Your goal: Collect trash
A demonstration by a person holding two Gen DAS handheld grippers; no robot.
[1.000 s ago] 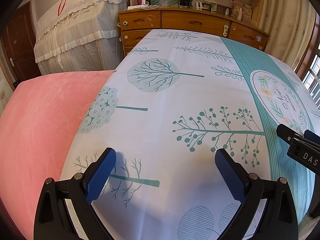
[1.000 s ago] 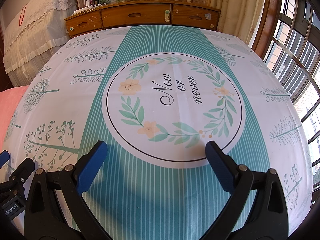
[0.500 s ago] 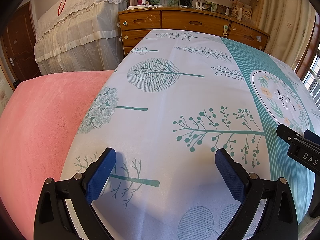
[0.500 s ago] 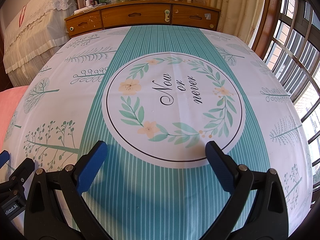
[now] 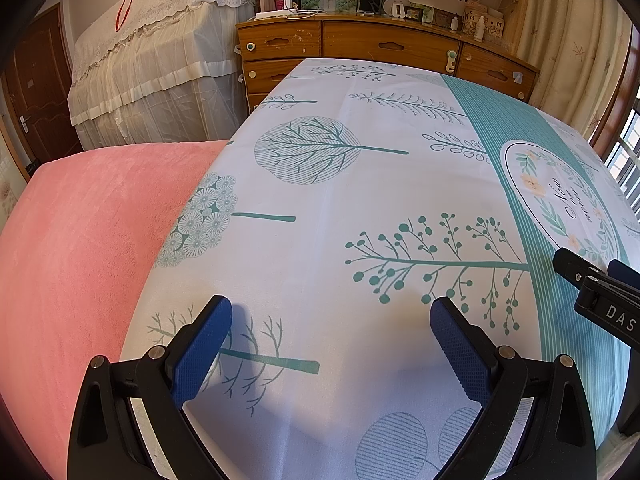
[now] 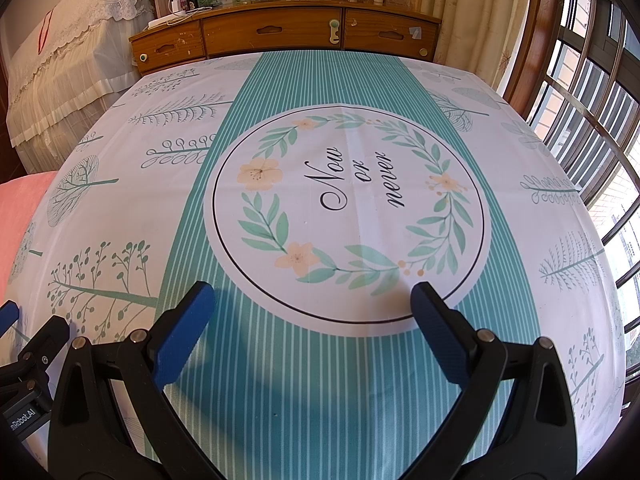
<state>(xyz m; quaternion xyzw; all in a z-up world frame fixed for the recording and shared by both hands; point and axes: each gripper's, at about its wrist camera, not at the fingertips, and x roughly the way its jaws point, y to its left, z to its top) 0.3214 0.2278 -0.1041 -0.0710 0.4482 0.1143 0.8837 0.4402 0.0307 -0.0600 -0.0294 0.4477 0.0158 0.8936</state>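
No trash shows in either view. My left gripper stands open over the near left part of a table spread with a white and teal tree-print cloth, nothing between its blue pads. My right gripper is open too, low over the teal stripes just in front of the round "Now or never" wreath print. The right gripper's tip pokes in at the right edge of the left wrist view, and the left gripper's tip shows at the lower left of the right wrist view.
A pink cushion or cover butts against the table's left side. Behind the table runs a wooden dresser with small items on top. A lace-draped piece of furniture stands at back left; barred windows line the right.
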